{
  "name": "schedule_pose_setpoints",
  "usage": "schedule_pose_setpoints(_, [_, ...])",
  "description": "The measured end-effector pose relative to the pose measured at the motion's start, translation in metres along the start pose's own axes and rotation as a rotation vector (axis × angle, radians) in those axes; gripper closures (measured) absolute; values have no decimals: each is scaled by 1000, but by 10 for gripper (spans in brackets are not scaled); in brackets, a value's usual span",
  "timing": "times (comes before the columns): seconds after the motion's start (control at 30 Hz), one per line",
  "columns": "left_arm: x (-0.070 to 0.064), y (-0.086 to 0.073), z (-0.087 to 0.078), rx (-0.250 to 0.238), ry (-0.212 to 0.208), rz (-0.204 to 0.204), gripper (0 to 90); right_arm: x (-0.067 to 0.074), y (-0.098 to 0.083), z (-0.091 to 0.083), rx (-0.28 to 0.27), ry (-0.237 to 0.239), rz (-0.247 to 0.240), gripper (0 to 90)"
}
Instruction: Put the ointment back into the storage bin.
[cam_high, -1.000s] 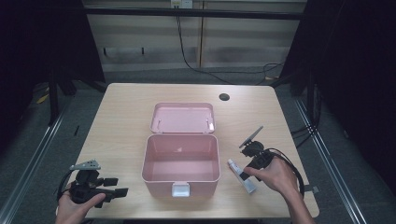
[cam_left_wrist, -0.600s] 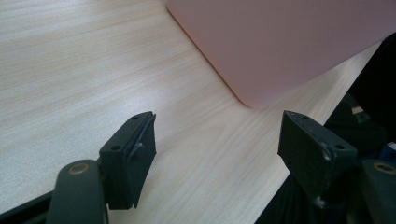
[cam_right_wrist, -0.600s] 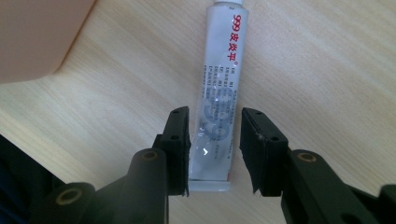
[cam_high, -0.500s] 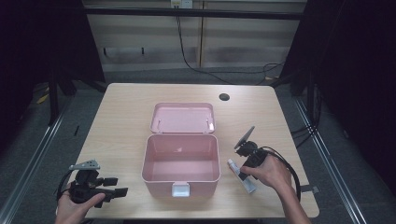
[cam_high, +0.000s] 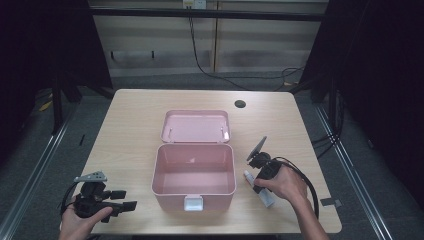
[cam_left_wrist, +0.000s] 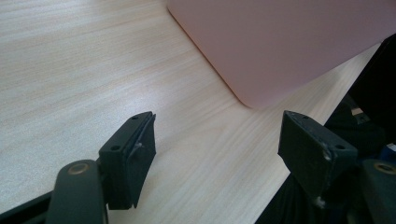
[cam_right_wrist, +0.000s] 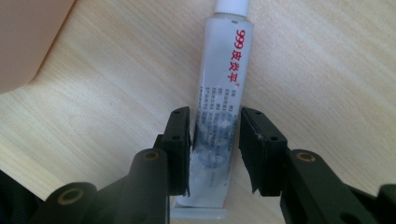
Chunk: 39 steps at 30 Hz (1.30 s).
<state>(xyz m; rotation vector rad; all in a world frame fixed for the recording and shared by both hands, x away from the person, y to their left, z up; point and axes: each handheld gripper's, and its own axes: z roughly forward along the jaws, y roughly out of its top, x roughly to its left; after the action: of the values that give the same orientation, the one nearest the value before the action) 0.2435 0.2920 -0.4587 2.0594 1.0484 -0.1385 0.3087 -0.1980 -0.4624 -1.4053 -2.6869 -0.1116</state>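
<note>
A white ointment tube (cam_right_wrist: 226, 70) with red print lies flat on the wooden table, to the right of the open pink box (cam_high: 172, 187). My right gripper (cam_right_wrist: 215, 140) points down over the tube's lower half. Its jaws have just been closing, and the pads now meet the tube's two sides. In the high view the tube (cam_high: 267, 200) sticks out from under the right hand and gripper (cam_high: 257, 184). My left gripper (cam_high: 129, 200) rests near the table's front left, open with nothing between its fingers, and faces the box's wall (cam_left_wrist: 280, 42).
The box's lid (cam_high: 196, 126) lies folded back flat behind it. A dark round hole (cam_high: 240, 104) sits near the table's far edge. A small dark tape patch (cam_high: 327, 201) marks the front right corner. The right gripper's cable (cam_high: 305, 182) loops beside the hand.
The right hand has sunk towards the table over the tube, and its jaws have narrowed around it. The left hand has stayed put.
</note>
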Motion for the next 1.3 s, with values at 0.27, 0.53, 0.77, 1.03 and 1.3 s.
schedule_pose_setpoints(0.27, [0,0,0,3,3,2,275,5,3,5,12,-46,-10,686])
schedule_pose_setpoints(0.53, [-1,0,0,1,4,0,275,10,4,5,20,-87,-20,703])
schedule_pose_setpoints(0.77, [0,0,0,1,7,2,275,9,4,4,17,-39,-34,716])
schedule_pose_setpoints(1.03, [0,0,0,0,7,1,275,7,2,1,2,-42,-28,717])
schedule_pose_setpoints(1.3, [-1,0,0,3,2,0,275,3,-6,-11,-48,-8,-31,717])
